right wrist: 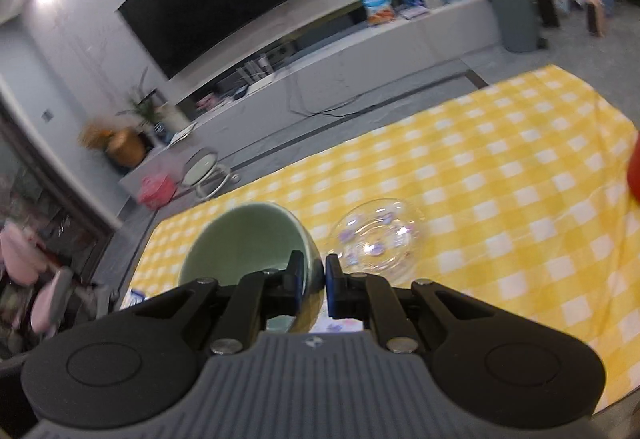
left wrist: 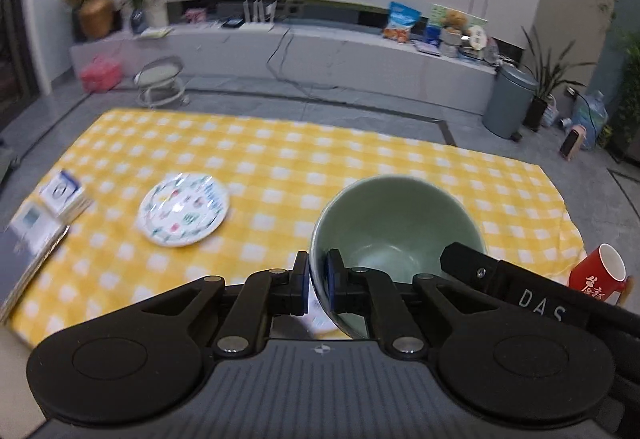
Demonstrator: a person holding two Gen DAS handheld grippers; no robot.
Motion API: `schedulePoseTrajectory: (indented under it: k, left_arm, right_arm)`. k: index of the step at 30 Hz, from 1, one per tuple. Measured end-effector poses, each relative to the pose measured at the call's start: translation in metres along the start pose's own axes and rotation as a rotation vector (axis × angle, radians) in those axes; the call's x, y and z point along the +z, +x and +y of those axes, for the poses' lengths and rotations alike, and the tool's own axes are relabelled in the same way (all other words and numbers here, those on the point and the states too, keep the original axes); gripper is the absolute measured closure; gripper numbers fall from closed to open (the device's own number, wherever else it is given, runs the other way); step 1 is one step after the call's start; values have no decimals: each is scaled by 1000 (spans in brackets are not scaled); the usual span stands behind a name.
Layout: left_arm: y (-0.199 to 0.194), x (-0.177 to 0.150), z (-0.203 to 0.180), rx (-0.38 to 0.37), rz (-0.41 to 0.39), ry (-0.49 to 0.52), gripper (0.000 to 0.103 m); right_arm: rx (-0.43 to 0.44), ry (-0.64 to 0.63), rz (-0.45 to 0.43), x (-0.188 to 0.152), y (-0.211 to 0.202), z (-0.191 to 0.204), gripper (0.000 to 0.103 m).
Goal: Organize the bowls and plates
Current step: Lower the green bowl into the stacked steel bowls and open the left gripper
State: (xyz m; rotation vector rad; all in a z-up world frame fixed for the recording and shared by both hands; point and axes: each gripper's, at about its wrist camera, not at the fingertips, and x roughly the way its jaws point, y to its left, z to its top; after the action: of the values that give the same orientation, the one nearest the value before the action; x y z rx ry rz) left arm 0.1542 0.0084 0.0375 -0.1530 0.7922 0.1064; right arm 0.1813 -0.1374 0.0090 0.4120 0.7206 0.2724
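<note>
A pale green bowl (left wrist: 394, 223) is gripped from two sides and held above the yellow checked cloth (left wrist: 280, 159). My left gripper (left wrist: 318, 267) is shut on the bowl's left rim, one pad inside and one outside. My right gripper (right wrist: 314, 267) is shut on the green bowl (right wrist: 248, 239) at its right rim; one of its black fingers (left wrist: 460, 259) shows at the bowl's far side in the left wrist view. A patterned plate (left wrist: 184, 209) lies flat on the cloth to the left. A clear glass dish (right wrist: 376, 239) sits on the cloth just right of the bowl.
A red mug (left wrist: 598, 271) stands at the cloth's right edge. Small boxes (left wrist: 64, 195) and a dark book (left wrist: 24, 263) lie at the left edge. Beyond the table are grey floor, a long TV bench (left wrist: 280, 47) and a grey bin (left wrist: 508, 99).
</note>
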Motion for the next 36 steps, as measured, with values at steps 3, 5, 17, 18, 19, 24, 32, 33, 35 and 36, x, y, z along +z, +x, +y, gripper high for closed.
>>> schedulePoseTrajectory:
  k: [3,5,17,18,19,24,32,33,35,36]
  left_arm:
    - [-10,-7,20,-1,14,-30,94]
    - [-16,-16,31,-3,12,-19,93]
    - [-8,-51,80,3,63,-96,93]
    - [-6,-53,82,-3,67,-103,93]
    - [-4,-55,85,-8,71,-108,93]
    - [5,-62,93,-23,102,-113,93]
    - [18,-70,99,-16,101,-118,93]
    - [20,-71,100,-11,102,-118,93]
    - [23,-72,99,-3,108,-107,93]
    - [25,-73,98,2,114,-98,93]
  right_arm:
    - [15,-35,10,-12,-6,17,95]
    - [27,-31,8,-20,-9,24,95]
    - [25,-86,124,-53,19,43,94]
    - [22,-84,134,-55,22,43,94]
    - [18,-85,142,-58,25,43,94]
    - [5,-86,182,-68,39,41,94]
    - [13,-62,255,-79,65,32,94]
    - [13,-57,265,-82,68,30,94]
    - [12,-53,282,-86,73,27,94]
    - [9,-56,289,-88,76,26,94]
